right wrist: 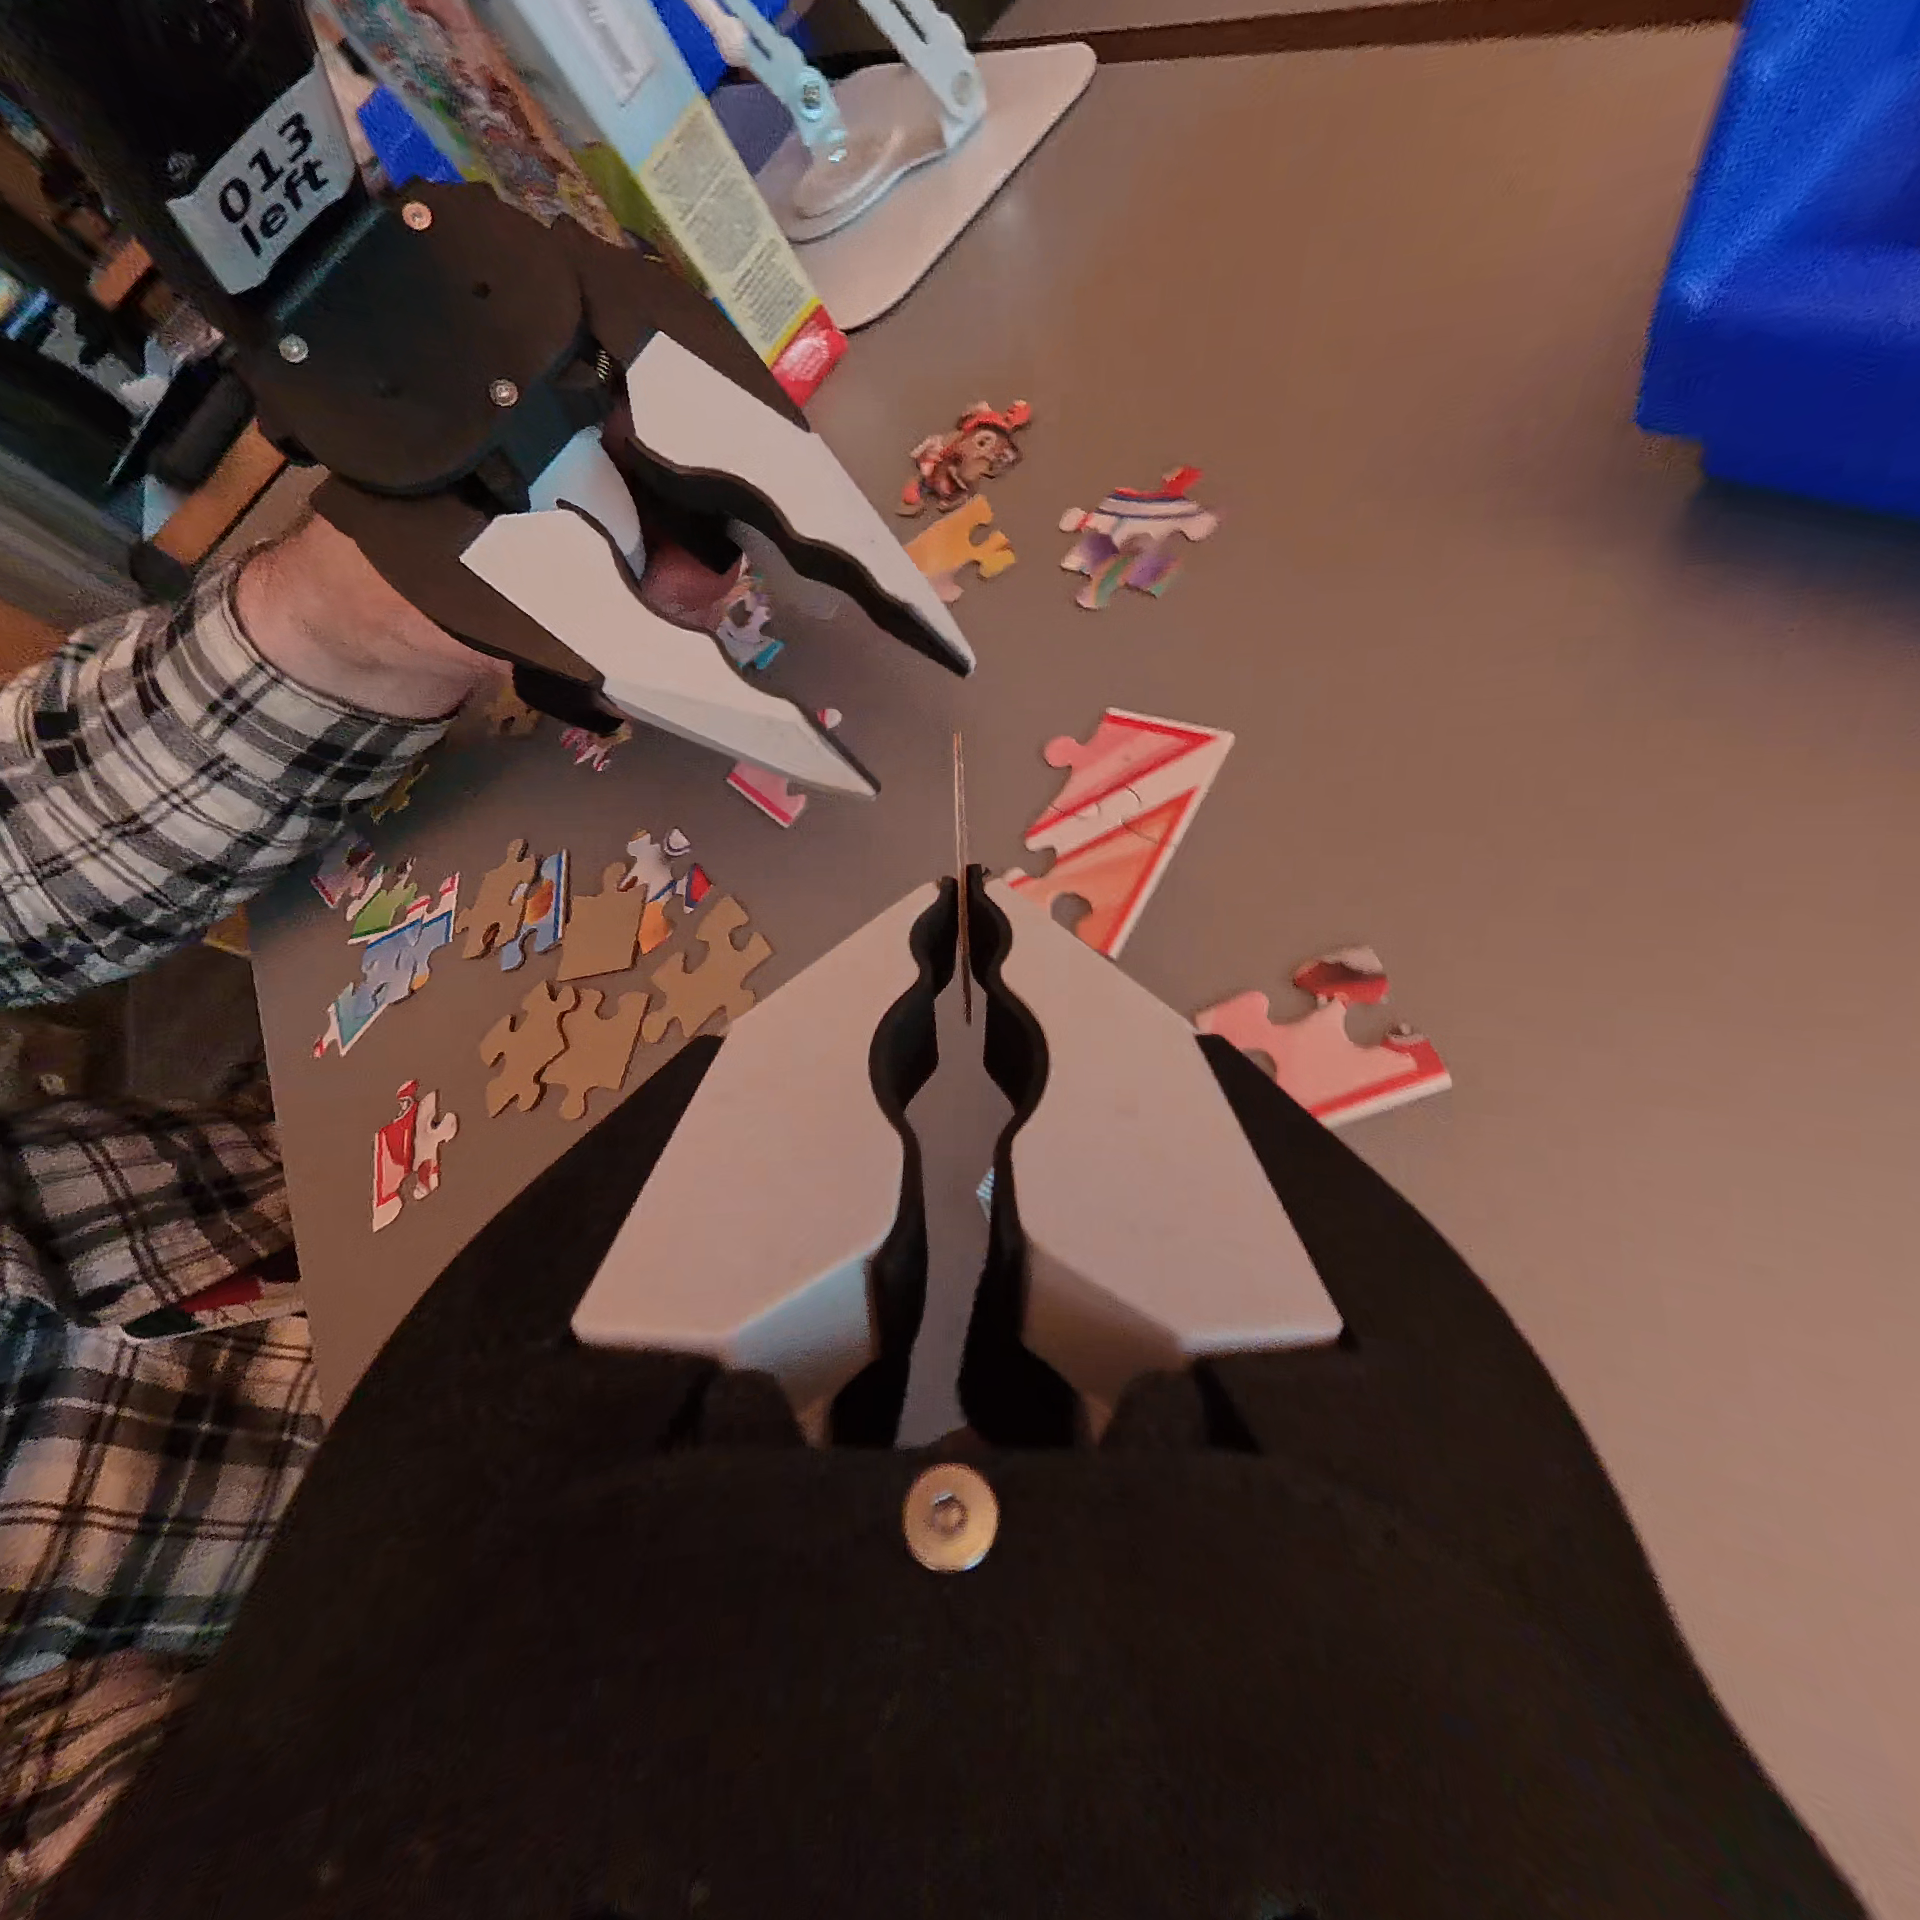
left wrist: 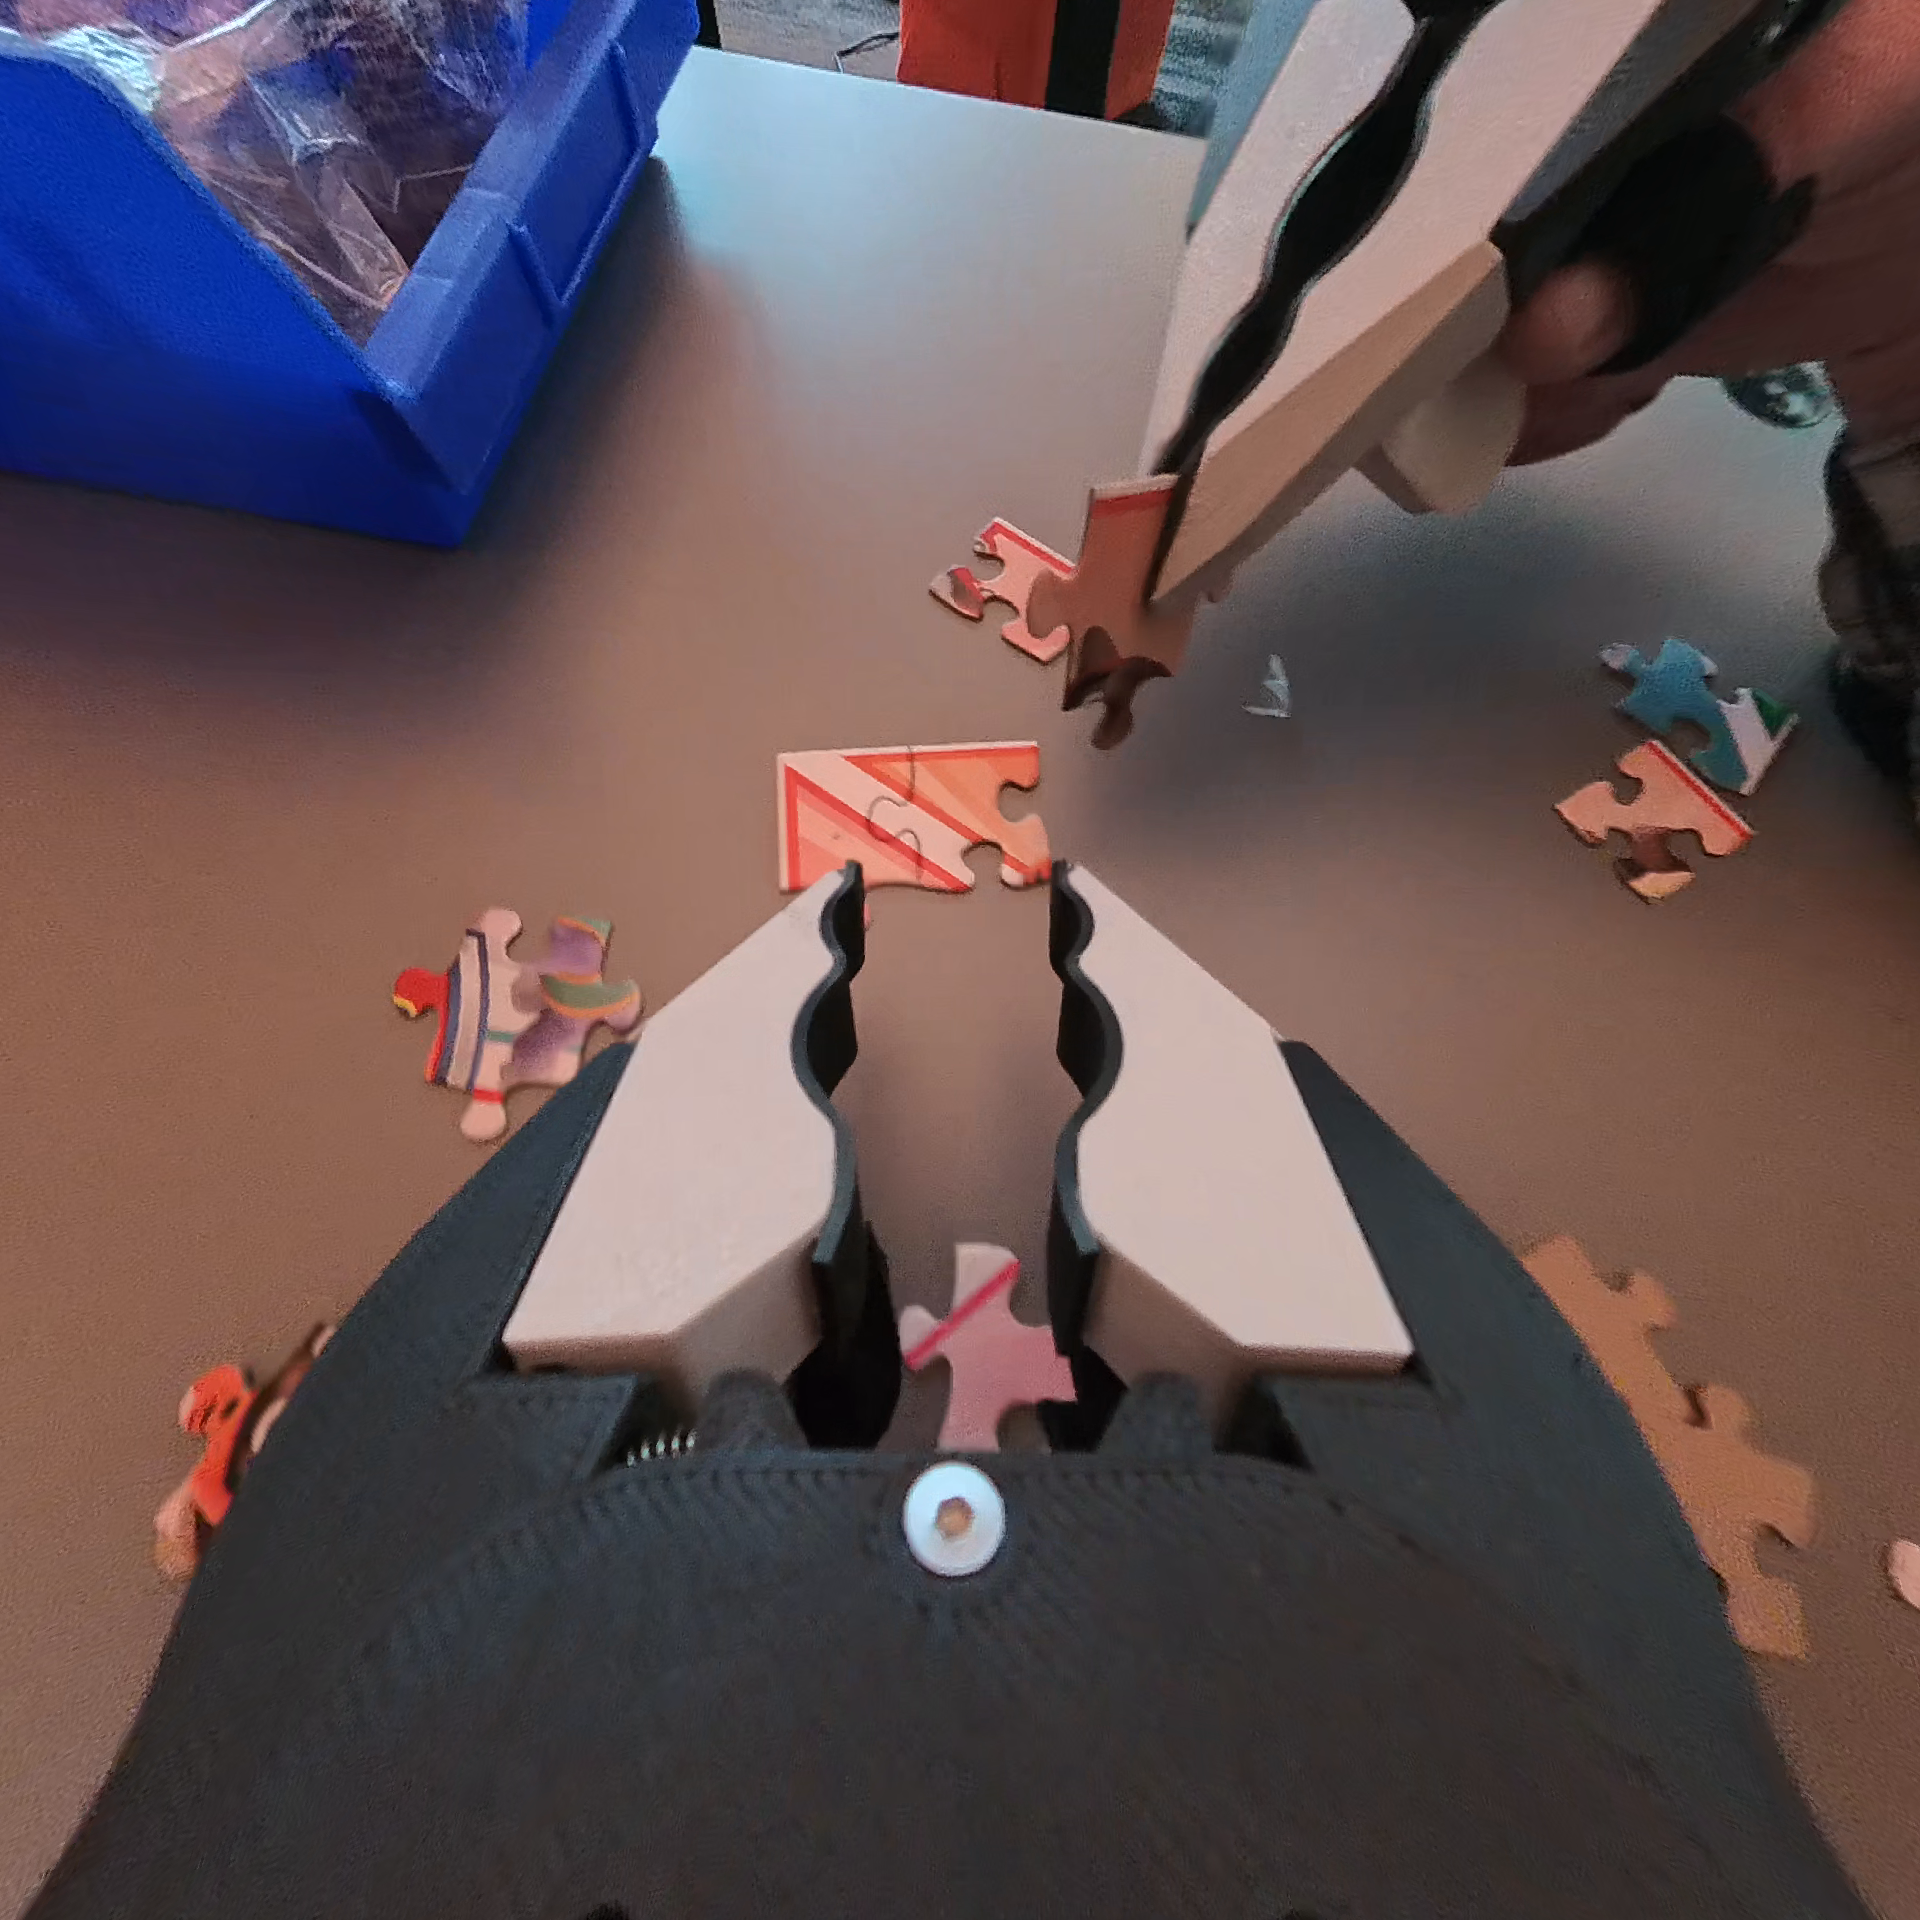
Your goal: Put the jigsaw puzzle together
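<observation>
- The right gripper point(right wrist: 962, 894) pinches a thin puzzle piece point(right wrist: 959, 821) held on edge, sticking up past its tips.
- The left gripper point(right wrist: 920, 727) hangs over the table point(right wrist: 1455, 727) with its jaws apart.
- A joined orange-striped corner section point(right wrist: 1127, 821) lies just beyond the right gripper's tips.
- A pink piece with a red border point(right wrist: 1340, 1049) lies to the right.
- A cluster of loose pieces point(right wrist: 582, 966), several face down, sits to the left.
- A blue bin point(right wrist: 1808, 260) stands at the far right.
- A puzzle box point(right wrist: 707, 208) stands behind the left gripper.
</observation>
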{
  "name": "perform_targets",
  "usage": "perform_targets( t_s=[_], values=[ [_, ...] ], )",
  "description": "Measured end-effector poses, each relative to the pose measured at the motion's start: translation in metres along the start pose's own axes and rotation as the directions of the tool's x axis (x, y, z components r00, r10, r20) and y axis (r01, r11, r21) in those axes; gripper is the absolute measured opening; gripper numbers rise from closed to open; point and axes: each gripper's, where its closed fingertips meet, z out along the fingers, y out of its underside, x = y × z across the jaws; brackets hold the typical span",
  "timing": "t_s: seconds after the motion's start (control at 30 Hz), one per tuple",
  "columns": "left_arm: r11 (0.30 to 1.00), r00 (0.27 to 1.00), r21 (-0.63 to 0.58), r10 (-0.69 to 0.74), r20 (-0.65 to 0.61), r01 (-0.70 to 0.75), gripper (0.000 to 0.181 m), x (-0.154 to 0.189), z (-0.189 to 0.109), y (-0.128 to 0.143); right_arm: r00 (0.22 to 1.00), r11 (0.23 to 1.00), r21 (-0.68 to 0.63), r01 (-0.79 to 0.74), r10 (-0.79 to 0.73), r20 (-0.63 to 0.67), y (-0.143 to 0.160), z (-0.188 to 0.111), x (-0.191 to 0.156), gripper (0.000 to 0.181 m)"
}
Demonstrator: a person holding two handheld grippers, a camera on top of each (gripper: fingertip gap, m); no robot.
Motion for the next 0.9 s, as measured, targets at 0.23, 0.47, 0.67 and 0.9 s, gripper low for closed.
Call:
perform_targets(
  t_s=[0.23,0.47,0.67,0.9],
  values=[
    [0.984,0.993,-0.141,0.110,0.030,-0.105,0.028,-0.016,0.039,0.009,0.995,0.992,-0.077,-0.098,0.094,-0.044,0.023,0.005,0.015,0.000],
    [0.980,0.987,-0.159,0.131,0.089,-0.116,0.000,-0.027,0.042,0.012,0.991,0.983,-0.123,-0.134,0.132,-0.026,0.025,0.020,0.012,0.001],
    [0.981,0.990,-0.174,0.102,0.093,-0.084,0.002,-0.025,0.038,0.014,0.986,0.972,-0.173,-0.159,0.148,-0.073,0.036,0.022,0.018,0.024],
    [0.980,0.989,-0.177,0.109,0.096,-0.090,0.002,-0.026,0.037,0.015,0.988,0.982,-0.181,-0.046,0.018,-0.152,0.030,0.017,0.023,0.030]
  ],
)
